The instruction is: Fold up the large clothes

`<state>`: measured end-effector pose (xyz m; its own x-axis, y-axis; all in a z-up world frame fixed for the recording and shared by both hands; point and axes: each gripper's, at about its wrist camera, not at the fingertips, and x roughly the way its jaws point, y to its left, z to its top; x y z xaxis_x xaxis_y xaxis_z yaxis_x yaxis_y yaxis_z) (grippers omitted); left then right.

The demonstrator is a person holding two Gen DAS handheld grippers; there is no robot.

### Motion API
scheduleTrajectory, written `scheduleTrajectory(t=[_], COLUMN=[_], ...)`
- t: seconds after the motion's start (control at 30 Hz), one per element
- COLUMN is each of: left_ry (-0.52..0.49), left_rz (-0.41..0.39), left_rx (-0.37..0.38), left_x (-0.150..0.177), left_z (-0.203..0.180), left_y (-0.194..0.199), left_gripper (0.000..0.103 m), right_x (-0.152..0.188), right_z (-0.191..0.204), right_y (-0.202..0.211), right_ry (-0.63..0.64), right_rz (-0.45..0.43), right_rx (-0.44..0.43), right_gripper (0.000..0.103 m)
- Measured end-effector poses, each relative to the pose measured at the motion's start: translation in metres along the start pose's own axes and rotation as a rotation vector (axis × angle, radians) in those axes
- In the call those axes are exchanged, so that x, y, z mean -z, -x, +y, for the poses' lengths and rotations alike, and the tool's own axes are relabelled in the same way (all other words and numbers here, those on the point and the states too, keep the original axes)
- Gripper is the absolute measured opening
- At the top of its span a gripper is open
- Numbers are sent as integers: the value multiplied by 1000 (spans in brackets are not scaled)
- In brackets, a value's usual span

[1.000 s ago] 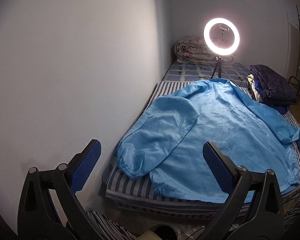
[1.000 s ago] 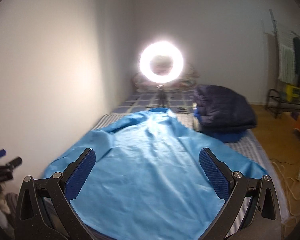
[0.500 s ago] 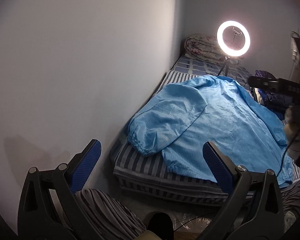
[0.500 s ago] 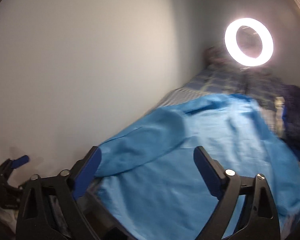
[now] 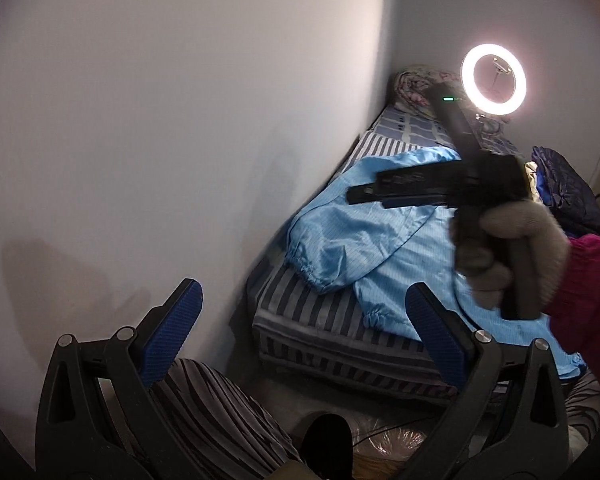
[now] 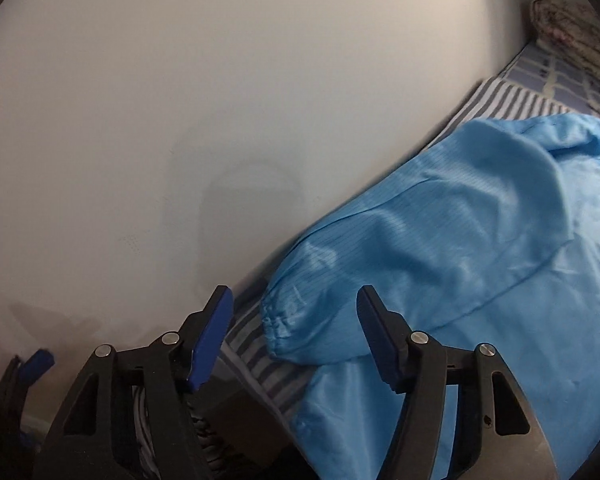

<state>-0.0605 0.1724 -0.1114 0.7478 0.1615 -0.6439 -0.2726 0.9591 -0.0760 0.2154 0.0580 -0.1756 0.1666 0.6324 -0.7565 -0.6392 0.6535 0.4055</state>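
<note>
**Entry: blue garment on striped bed, two grippers at the near end**

We take the bed (image 5: 324, 320) as our landmark. On it we list one large blue garment (image 5: 380, 236), spread over the striped cover, its near sleeve (image 6: 400, 264) lying along the wall side with the gathered cuff (image 6: 278, 328) near the bed's near corner.

We list the left gripper (image 5: 300, 336) off the bed's near end, above the floor, jaws spread wide, nothing between them.

We list the right gripper (image 6: 294, 332), carried by a gloved hand (image 5: 512, 252) above the bed. Its jaws are part open and closing; the cuff lies in line with the gap, but the pads do not press it.

At the bed's far end we list a lit ring light (image 5: 493, 79), a rolled quilt (image 5: 416, 88) and, on the side away from the wall, a dark bundle (image 5: 564, 192).
</note>
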Motion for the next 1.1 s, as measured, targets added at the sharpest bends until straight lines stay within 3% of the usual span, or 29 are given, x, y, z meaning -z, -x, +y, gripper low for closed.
scheduleTrajectory(t=[0.23, 0.5, 0.6, 0.67, 0.7, 0.73, 0.9, 1.1], left_ry=[25, 49, 48, 43, 40, 37, 29, 9], left_rz=[5, 17, 21, 22, 21, 21, 19, 23], left_rx=[-25, -41, -45, -47, -49, -49, -52, -34], left_x=[4, 4, 4, 4, 4, 4, 3, 2], left_z=[13, 26, 26, 25, 24, 22, 19, 10], left_y=[0, -7, -7, -7, -7, -8, -10, -15], left_gripper=[103, 103, 103, 103, 103, 103, 103, 103], right_x=[-20, -14, -14, -14, -14, -14, -16, -15], right_z=[-1, 8, 3, 0, -1, -3, -16, -43], right_y=[-71, -117, -129, -139, -144, -146, -123, -57], right_ry=[-61, -26, -36, -32, -32, -38, -89, -192], right_rz=[108, 173, 195, 209, 218, 220, 144, 6], right_rx=[17, 107, 145, 154, 146, 140, 77, -40], right_gripper=[54, 53, 43, 30, 11, 3, 1, 1])
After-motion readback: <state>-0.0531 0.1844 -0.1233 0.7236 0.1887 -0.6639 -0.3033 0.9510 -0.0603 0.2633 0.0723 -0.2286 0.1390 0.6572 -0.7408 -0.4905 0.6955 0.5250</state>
